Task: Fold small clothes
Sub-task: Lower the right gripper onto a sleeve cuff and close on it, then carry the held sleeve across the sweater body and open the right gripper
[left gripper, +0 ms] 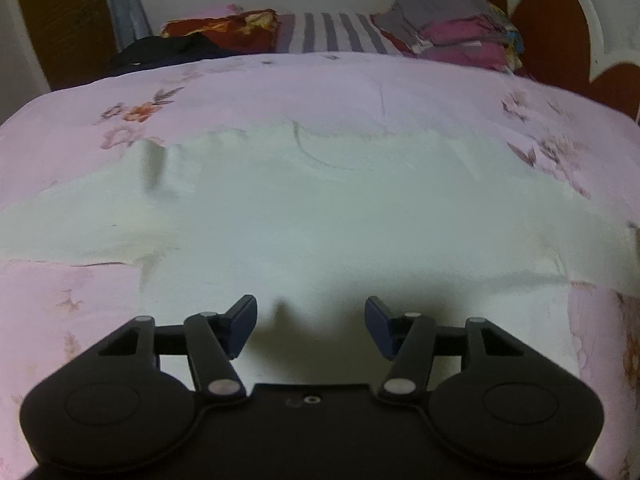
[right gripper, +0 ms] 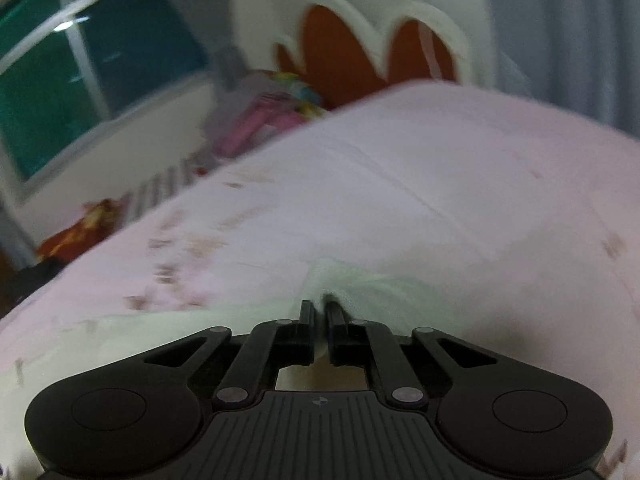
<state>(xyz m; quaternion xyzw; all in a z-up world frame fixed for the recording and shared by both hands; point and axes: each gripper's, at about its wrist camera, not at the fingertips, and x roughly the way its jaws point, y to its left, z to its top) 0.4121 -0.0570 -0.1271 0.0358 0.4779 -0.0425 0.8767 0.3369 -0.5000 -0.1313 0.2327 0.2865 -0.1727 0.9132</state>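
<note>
The left claw (left gripper: 311,328) stood with its jaws apart, nothing between them, just above the near part of a pale green garment (left gripper: 320,216) spread flat across the middle of the bed (left gripper: 280,80). The right claw (right gripper: 319,312) was closed, pinching a bunched fold of that same garment (right gripper: 360,280) at its tips. Beyond, a stack of folded clothes (left gripper: 452,32) sat at the bed's far right corner, by the headboard (left gripper: 560,28).

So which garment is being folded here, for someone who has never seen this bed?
On the pink floral bedspread, nearest the grippers, lies a pale mint-white garment, spread flat across the middle. Unlike the folded pink and grey stack by the headboard, it is plain and unfolded.
</note>
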